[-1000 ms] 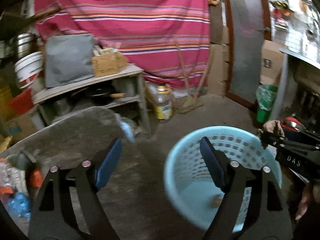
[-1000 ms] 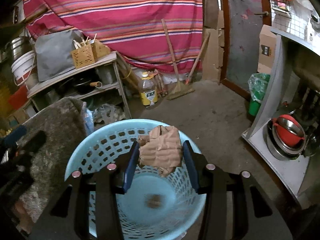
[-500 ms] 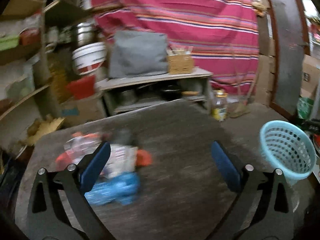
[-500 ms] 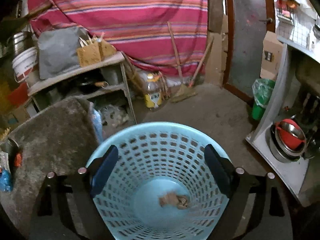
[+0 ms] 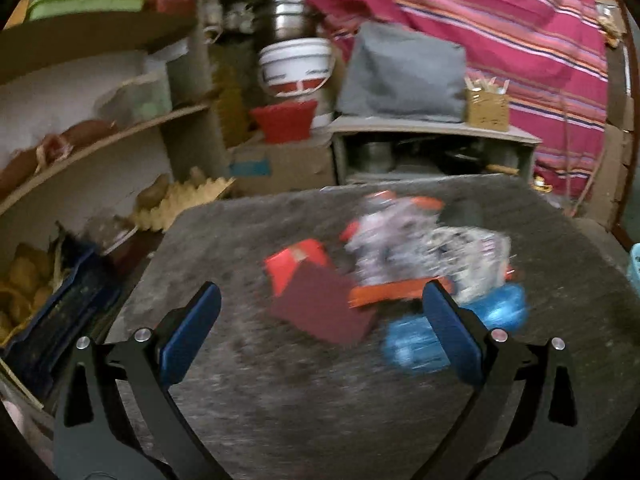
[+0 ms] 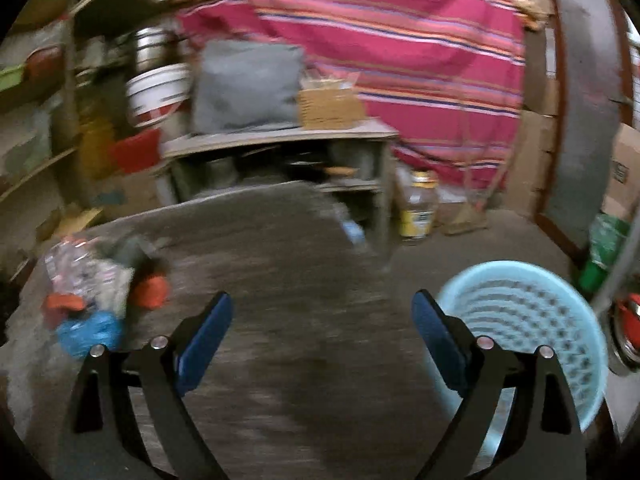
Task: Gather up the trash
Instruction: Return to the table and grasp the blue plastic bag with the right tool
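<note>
My left gripper (image 5: 320,336), jaws spread and empty, faces the trash pile (image 5: 404,276) directly ahead, mid-table (image 5: 240,400). My right gripper (image 6: 322,336), also spread and empty, sits farther away; the pile lies toward the table's left edge, the basket (image 6: 520,336) at right.

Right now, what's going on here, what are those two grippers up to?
A person is clearing trash from a grey table into a light blue basket. Both grippers are open and empty. The left gripper points at the trash pile of wrappers, a dark red card and something blue. The right gripper hangs over bare tabletop, with the basket on its right.
</note>
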### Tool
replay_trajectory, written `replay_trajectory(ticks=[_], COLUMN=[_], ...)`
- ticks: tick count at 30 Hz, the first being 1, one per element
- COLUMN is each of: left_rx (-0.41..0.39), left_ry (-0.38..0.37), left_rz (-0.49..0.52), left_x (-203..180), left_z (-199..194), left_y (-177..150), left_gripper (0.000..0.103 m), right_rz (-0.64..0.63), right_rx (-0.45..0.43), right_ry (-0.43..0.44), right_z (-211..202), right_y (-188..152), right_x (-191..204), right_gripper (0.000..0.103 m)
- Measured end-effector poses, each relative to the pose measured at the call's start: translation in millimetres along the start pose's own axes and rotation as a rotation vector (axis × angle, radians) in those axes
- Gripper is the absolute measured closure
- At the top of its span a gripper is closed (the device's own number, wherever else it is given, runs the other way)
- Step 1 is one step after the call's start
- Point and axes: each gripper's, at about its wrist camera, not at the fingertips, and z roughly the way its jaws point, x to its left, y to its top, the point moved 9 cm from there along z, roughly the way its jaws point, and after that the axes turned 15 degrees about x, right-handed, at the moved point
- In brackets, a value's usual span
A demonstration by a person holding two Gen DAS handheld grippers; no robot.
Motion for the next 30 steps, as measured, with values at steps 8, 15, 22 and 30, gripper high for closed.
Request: replay_trajectory(ticks=[8,15,22,30], left_rx=[0.036,0.050,0.058,0.058], left_ry=[0.054,0.051,0.063,0.044], left_rz=[-0.048,-0.111,-0.122,-0.131], left_x=[58.1,93.1,107.0,109.9], left_z=[20.3,26.3,27.4,25.7], left_y=[-17.3,-21.3,-26.5,-25.8], left_gripper=[0.006,0.006,0.006,0.006], right_rz=[-0.126,-0.204,-0.301,-0.382], right_rx=[0.073,0.078,0.111,0.169], right_ry=[0.066,0.107,0.104,0.125], right_z=[33.5,40.0,51.3,63.3], right_y=[-16.8,-25.0,-38.7,-52.6], right_x=[98.0,154.7,191.8,210.2], right_gripper=[0.013,0.014,0.014,0.045])
